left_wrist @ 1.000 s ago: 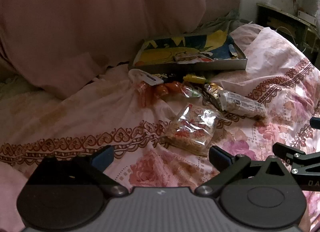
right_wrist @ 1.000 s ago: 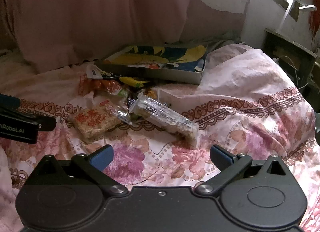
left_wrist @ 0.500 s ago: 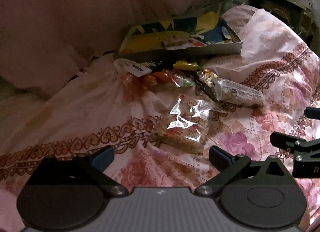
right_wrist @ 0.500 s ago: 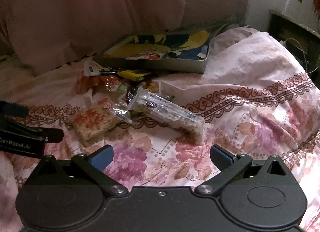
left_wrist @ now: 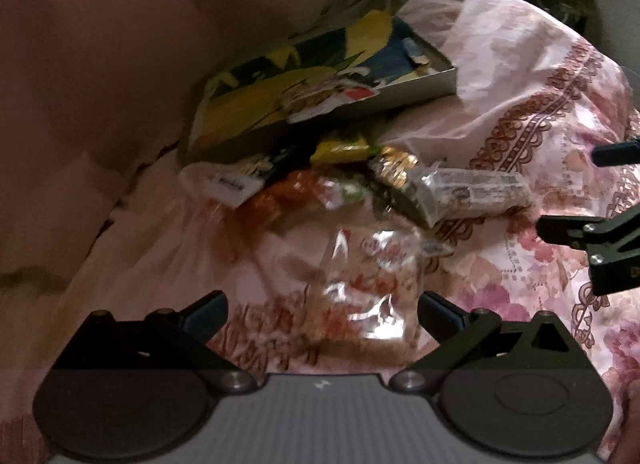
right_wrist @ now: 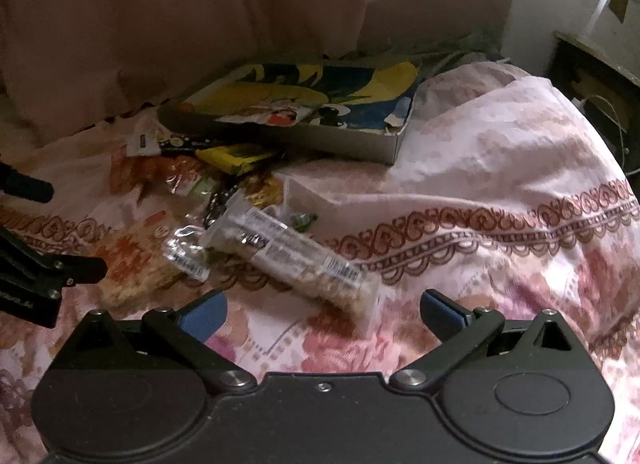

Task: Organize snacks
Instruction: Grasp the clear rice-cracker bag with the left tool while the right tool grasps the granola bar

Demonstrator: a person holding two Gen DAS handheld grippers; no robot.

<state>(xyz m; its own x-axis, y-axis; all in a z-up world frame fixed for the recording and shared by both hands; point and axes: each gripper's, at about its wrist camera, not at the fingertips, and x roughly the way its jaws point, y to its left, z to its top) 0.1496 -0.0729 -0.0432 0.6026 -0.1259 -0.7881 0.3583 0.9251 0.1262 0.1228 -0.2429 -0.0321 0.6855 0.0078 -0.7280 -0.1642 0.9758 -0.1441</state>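
Both pairs of fingers stand spread wide with nothing between them — the left gripper (left_wrist: pixel 322 310) hangs low over the clear-wrapped rice cracker pack (left_wrist: pixel 368 284), its blue pads (left_wrist: pixel 206 314) flanking the pack's near end without touching it. The right gripper (right_wrist: pixel 322 314) is level beside it, tipped slightly down, its own pads to either side of the near end of the long clear-wrapped bar (right_wrist: pixel 296 260), also clear of it. Each tool shows at the edge of the other's view, so the two are side by side and close.

Both snacks lie flat on the pink flowered bedsheet (right_wrist: pixel 500 183), the bar slanting away toward a heap of small packets (left_wrist: pixel 320 175) — orange, yellow, gold and a white-tagged one. Just behind the heap, toward the far edge of the bed, sits a shallow cardboard box (right_wrist: pixel 304 111) with a yellow and blue picture lining and a packet or two inside. A pink cushion (right_wrist: pixel 180 23) rises behind the box.
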